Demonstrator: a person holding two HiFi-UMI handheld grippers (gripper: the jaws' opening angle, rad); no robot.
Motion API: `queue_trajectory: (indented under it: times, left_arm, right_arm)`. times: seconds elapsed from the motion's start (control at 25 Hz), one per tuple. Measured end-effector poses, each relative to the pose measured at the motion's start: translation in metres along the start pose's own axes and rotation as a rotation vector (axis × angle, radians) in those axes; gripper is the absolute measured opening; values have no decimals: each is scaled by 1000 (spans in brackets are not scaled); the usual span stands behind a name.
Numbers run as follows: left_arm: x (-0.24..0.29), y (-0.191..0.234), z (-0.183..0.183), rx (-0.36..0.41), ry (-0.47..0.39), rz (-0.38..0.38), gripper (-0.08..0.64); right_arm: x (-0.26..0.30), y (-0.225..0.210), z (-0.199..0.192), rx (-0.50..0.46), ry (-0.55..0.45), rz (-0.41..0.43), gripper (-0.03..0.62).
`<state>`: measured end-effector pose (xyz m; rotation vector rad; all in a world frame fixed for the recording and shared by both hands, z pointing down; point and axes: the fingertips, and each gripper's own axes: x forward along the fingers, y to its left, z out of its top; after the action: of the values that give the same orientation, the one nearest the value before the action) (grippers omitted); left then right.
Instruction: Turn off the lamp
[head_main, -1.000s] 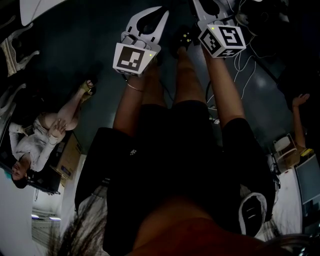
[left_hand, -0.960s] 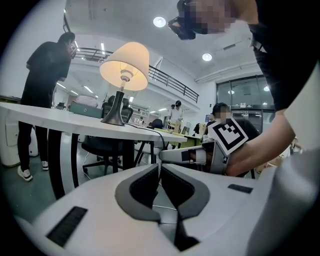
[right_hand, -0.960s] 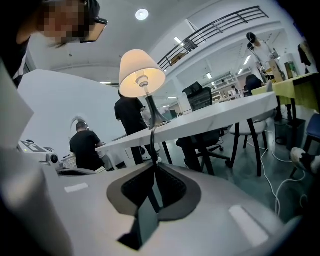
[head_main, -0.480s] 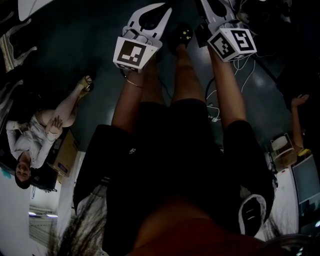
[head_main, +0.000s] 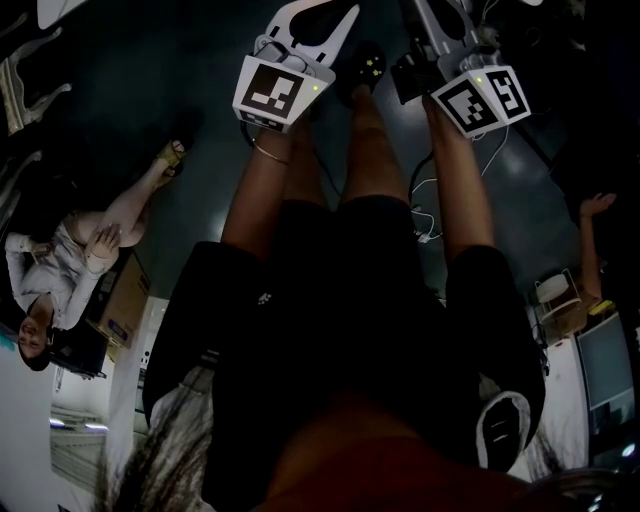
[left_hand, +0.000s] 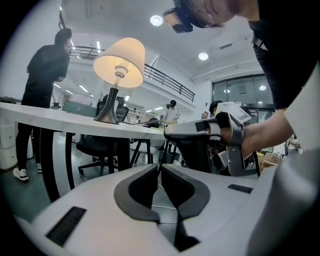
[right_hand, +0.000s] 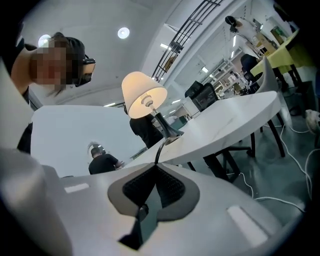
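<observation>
Glowing lamp (left_hand: 107, 114) w/ cream shade (left_hand: 120, 59) sits upright on white table (left_hand: 50, 118).

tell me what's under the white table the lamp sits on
Under the table: a black office chair and the table's dark legs. The cord of the lamp hangs off the edge. The left claw's body hides the floor nearer the camera.

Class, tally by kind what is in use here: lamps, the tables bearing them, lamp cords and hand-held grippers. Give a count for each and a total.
Lit table lamp with cream shade: 1
White table bearing it: 1
Black lamp cord: 1
White hand-held two-jaw grippers: 2 (left gripper, right gripper; the right's jaws have just been closing, the cord between them)
Total: 5
</observation>
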<state>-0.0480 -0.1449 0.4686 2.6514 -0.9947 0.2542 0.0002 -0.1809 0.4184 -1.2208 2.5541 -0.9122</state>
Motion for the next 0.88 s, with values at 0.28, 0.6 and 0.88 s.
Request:
queue_trajectory:
  times: [0.28, 0.6, 0.88]
  left_arm:
    - [7, -2, 6, 1, -21, -12, 11]
    - [19, -5, 9, 1, -20, -49, 72]
    - [29, -3, 13, 8, -43, -43, 72]
  right_arm:
    - [0, 11, 4, 38, -16, 35, 8]
    - [2, 17, 11, 75, -34, 67, 8]
    - [3, 21, 12, 104, -41, 92, 8]
